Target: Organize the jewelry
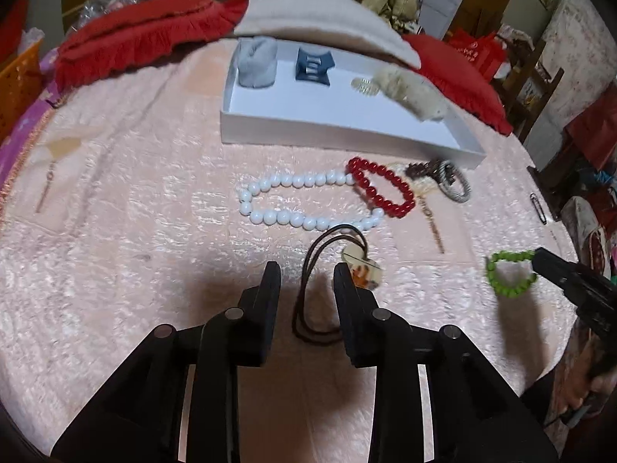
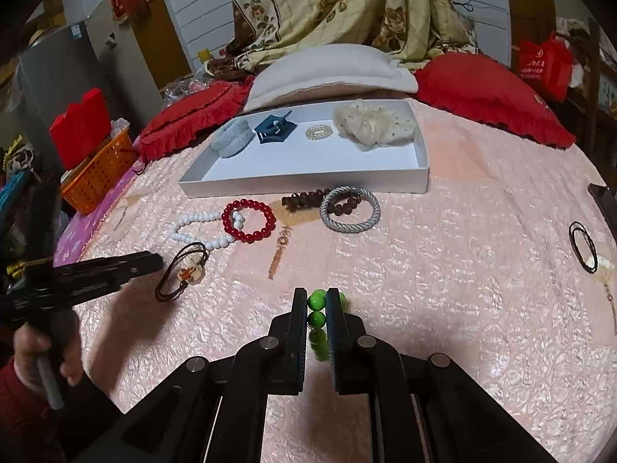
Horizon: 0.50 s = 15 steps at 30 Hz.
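My left gripper (image 1: 307,270) is open, its fingers on either side of a brown cord necklace (image 1: 308,289) with a square pendant (image 1: 364,268) on the pink bedspread; the gripper also shows in the right wrist view (image 2: 148,260). My right gripper (image 2: 317,297) is shut on a green bead bracelet (image 2: 317,303), which also shows in the left wrist view (image 1: 509,272). A white bead necklace (image 1: 293,200), a red bead bracelet (image 1: 381,187), a brown bead bracelet (image 2: 308,197) and a silver bangle (image 2: 350,208) lie before the white tray (image 2: 308,183).
The tray holds a grey scrunchie (image 2: 233,139), a blue claw clip (image 2: 274,128), a coil hair tie (image 2: 318,132) and a cream scrunchie (image 2: 372,121). Red cushions (image 2: 489,94) and a pillow (image 2: 327,69) lie behind. An orange basket (image 2: 98,171) stands left. A black cord (image 2: 583,245) lies right.
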Motion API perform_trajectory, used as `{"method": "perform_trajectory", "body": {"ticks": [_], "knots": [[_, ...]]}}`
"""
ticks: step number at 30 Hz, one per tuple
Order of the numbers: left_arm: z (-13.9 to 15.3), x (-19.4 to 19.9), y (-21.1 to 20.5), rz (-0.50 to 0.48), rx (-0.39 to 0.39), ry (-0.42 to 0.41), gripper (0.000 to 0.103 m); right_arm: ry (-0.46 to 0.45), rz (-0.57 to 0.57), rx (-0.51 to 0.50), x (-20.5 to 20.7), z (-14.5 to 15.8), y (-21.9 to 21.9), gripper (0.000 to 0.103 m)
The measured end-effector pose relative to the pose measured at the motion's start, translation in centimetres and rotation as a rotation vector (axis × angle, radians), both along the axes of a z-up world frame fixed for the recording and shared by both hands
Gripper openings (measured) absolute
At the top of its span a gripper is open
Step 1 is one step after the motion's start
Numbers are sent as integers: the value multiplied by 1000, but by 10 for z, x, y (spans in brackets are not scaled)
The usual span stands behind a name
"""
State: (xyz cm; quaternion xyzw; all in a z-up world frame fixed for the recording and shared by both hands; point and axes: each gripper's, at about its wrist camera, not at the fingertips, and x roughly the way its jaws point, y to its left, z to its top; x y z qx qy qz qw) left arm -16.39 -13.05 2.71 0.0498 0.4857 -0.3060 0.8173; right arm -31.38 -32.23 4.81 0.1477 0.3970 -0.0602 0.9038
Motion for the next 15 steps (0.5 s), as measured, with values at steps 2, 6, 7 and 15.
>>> {"method": "perform_trajectory", "body": {"ticks": [2, 6, 7, 15], "knots": [[-4, 2, -6, -16, 6, -1, 27, 4, -2, 2, 0, -1, -1, 9], [-10, 0, -18, -58, 4, 12, 27, 10, -10, 24, 1, -3, -6, 9], [-12, -1, -21, -70, 12, 14, 27, 11, -10, 30, 2, -4, -7, 9], [19, -10, -18, -82, -17, -15, 2, 5, 1, 39, 7, -1, -6, 9]]}}
